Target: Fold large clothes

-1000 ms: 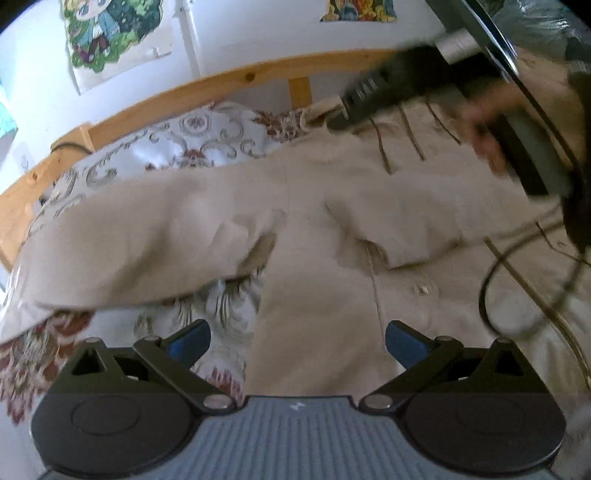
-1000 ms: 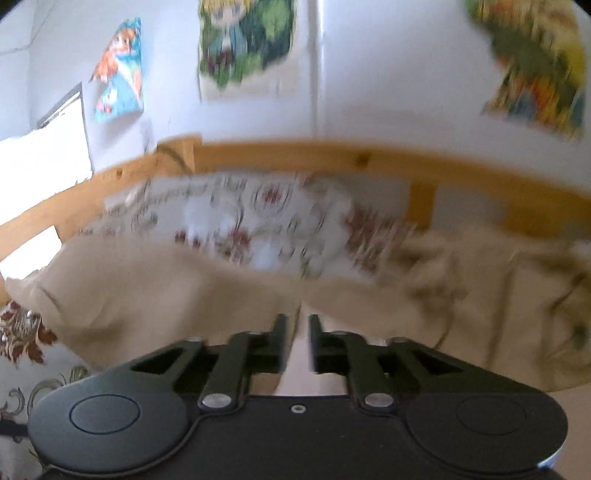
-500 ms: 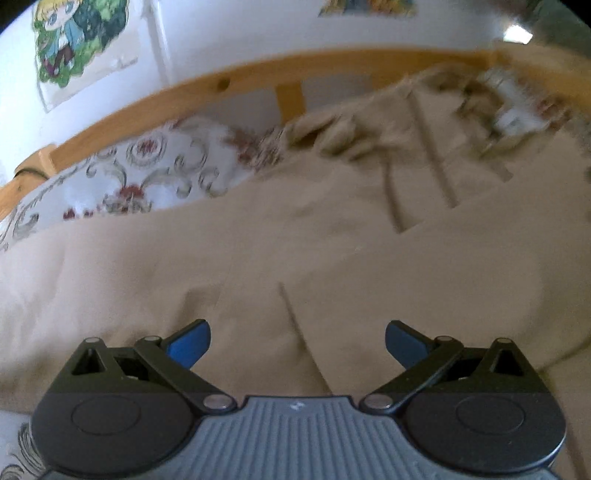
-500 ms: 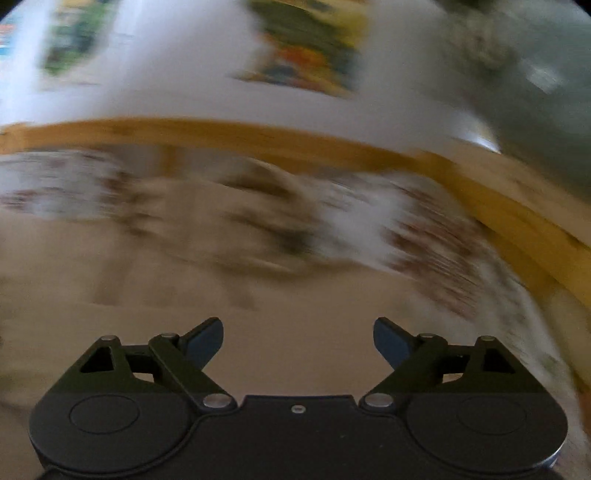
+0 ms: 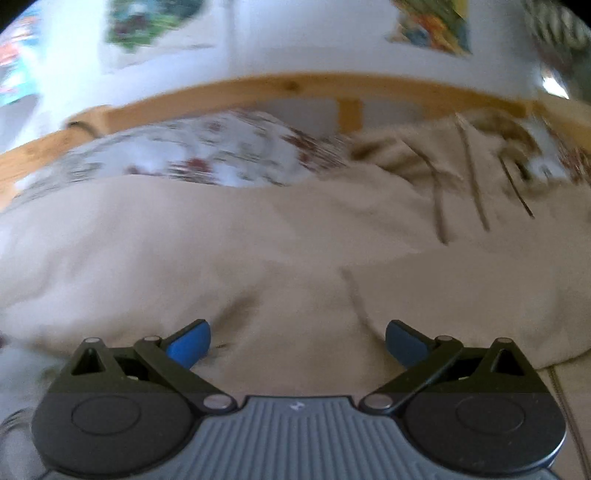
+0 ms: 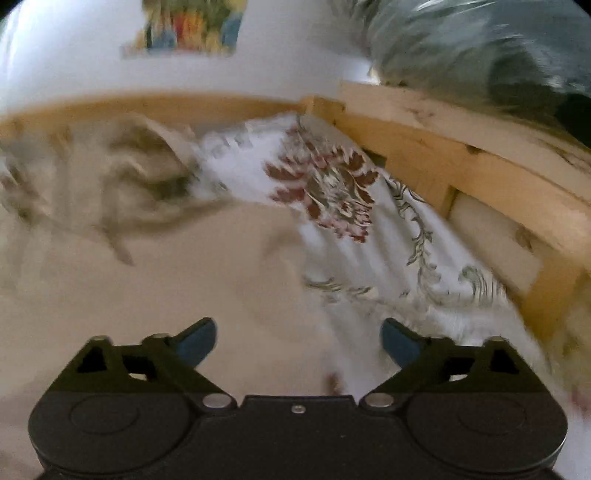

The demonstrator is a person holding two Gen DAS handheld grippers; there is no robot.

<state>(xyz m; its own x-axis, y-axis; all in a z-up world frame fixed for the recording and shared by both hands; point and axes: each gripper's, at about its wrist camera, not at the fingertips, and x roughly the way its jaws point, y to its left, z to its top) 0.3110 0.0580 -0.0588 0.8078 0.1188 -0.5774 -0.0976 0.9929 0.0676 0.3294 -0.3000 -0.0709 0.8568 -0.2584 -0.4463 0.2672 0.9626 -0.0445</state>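
A large beige coat (image 5: 280, 240) lies spread over a bed with a floral sheet (image 5: 207, 155). A folded sleeve lies across its right part. My left gripper (image 5: 297, 343) is open and empty, low over the coat's near part. In the right wrist view the coat (image 6: 177, 266) fills the left half and its right edge meets the floral sheet (image 6: 369, 229). My right gripper (image 6: 297, 341) is open and empty, over that right edge. Both views are blurred by motion.
A wooden bed rail (image 5: 288, 88) runs behind the bed, and another rail (image 6: 461, 158) runs along the right side. Posters (image 5: 432, 26) hang on the white wall. A dark grey bundle (image 6: 480, 48) sits above the right rail.
My right gripper was shut on the coat's sleeve, let it go and swung to the right. My left gripper stayed open and moved forward, low over the coat.
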